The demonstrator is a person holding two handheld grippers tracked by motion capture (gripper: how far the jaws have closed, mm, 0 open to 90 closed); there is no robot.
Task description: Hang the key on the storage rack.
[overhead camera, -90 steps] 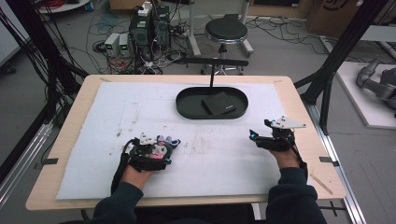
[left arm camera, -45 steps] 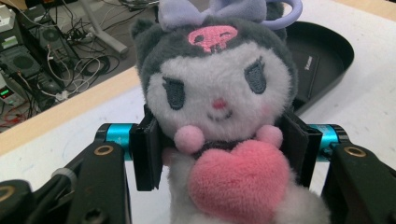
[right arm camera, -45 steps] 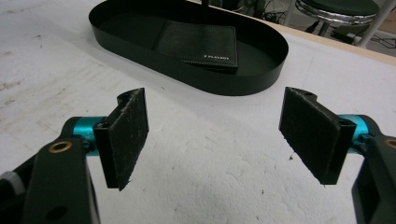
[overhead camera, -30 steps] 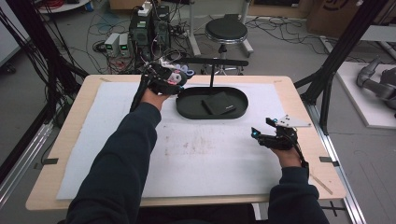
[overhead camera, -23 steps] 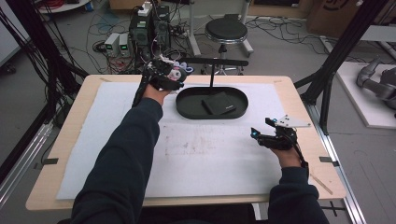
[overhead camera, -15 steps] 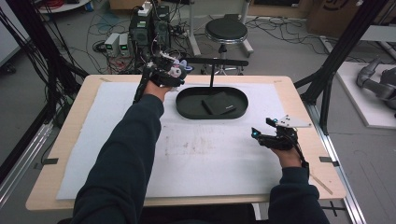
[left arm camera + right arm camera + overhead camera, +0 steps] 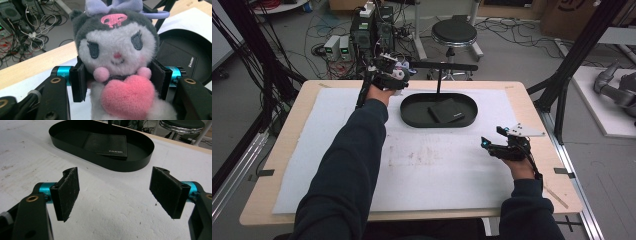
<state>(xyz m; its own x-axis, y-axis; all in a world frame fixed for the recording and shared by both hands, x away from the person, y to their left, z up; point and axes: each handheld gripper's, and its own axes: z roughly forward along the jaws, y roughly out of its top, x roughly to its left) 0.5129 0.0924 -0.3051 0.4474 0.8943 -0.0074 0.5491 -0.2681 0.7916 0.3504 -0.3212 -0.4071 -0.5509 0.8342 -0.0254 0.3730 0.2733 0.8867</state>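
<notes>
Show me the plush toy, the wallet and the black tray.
plush toy [image 7: 115, 50], left gripper view, its white face.
wallet [image 7: 106, 145], right gripper view, its top face.
black tray [image 7: 135, 161], right gripper view, its near wall.

The plush toy [image 7: 117, 67] is filling the left gripper view, and the bottom edge is cutting off its legs. Its bow [image 7: 113, 5] is getting cut off at the top. The toy is hiding part of the black tray [image 7: 185, 47] behind it. In the high view the toy is looking too small to tell apart.
</notes>
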